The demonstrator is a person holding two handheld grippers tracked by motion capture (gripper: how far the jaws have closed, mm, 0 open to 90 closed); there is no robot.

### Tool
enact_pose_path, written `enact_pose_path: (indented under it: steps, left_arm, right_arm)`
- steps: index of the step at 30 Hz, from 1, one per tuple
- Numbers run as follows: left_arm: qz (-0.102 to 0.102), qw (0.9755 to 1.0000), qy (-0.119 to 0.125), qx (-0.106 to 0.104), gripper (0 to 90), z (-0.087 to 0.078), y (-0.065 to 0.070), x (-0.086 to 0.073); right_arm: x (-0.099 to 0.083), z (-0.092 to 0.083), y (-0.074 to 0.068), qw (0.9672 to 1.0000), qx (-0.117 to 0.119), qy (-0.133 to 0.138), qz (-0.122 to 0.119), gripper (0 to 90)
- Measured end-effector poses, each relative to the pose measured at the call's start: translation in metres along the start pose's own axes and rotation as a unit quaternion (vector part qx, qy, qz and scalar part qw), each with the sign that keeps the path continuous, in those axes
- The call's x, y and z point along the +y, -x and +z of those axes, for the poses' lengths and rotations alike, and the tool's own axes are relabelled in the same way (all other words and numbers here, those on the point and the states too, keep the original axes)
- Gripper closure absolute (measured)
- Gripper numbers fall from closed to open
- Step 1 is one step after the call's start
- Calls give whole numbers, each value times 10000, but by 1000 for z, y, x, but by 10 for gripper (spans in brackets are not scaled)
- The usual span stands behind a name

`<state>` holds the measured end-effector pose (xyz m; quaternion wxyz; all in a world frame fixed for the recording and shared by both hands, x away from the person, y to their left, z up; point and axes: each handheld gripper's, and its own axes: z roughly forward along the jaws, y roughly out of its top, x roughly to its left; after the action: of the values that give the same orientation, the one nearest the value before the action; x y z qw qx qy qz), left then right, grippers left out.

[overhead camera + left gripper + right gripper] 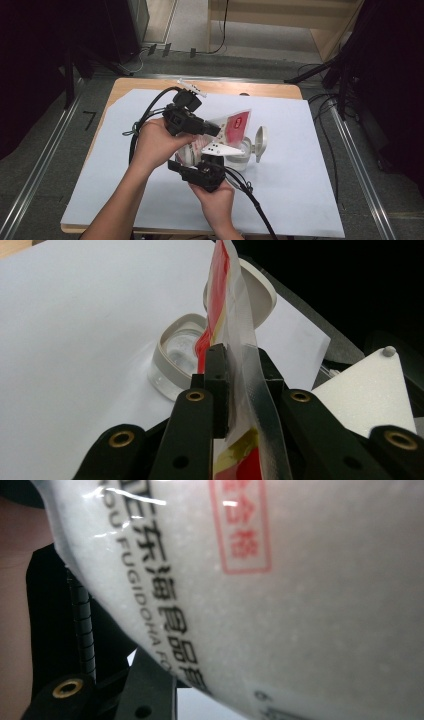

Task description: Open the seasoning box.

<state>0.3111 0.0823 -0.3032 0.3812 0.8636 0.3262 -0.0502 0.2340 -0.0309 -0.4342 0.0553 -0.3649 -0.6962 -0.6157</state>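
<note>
High view: left hand-held gripper is clamped on the bag's top seam, above the jar at 5 o'clock. Right hand-held gripper grips its bulging lower half. Soft, slick film probably sags; the sealed edge seems safest.

A glossy red-and-clear plastic film pouch with white grains inside; a clear, shiny round plastic jar with a matt cream plastic rim; a matt white paper sheet over the pale wooden surface; matt black plastic hand-held gripper with brass-coloured rivets.
</note>
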Motion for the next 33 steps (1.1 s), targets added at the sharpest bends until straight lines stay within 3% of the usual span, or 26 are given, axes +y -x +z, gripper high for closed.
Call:
enact_pose_path:
  steps: [2, 6, 12, 18, 22, 25, 33]
  left_arm:
    - [-1, 10000, -39, 25, 847, 1, 0, 0]
    - [15, 9998, -158, 82, 881, 1, -2, 2]
    - [79, 9994, -324, 130, 887, 5, -3, 10]
    - [-53, 9989, -471, -42, 887, 8, -11, 18]
    - [-94, 9988, -484, -81, 887, 8, -13, 19]
    - [-90, 9989, -452, -81, 887, 8, -12, 18]
    - [-110, 9993, -354, -37, 887, 8, -11, 17]
  right_arm:
    - [0, 0, 0, 10000, -14, 1, -4, 625]
    - [0, 1, -1, 9995, -80, -141, -268, 611]
    - [2, 1, 0, 9995, -74, -112, -297, 584]
    - [5, 1, 3, 9993, -50, -124, -355, 545]
    - [5, 1, 1, 9986, -137, -151, -490, 551]
    - [4, 1, 1, 9976, -282, -155, -618, 615]
    - [4, 1, -2, 9962, -375, -185, -765, 606]
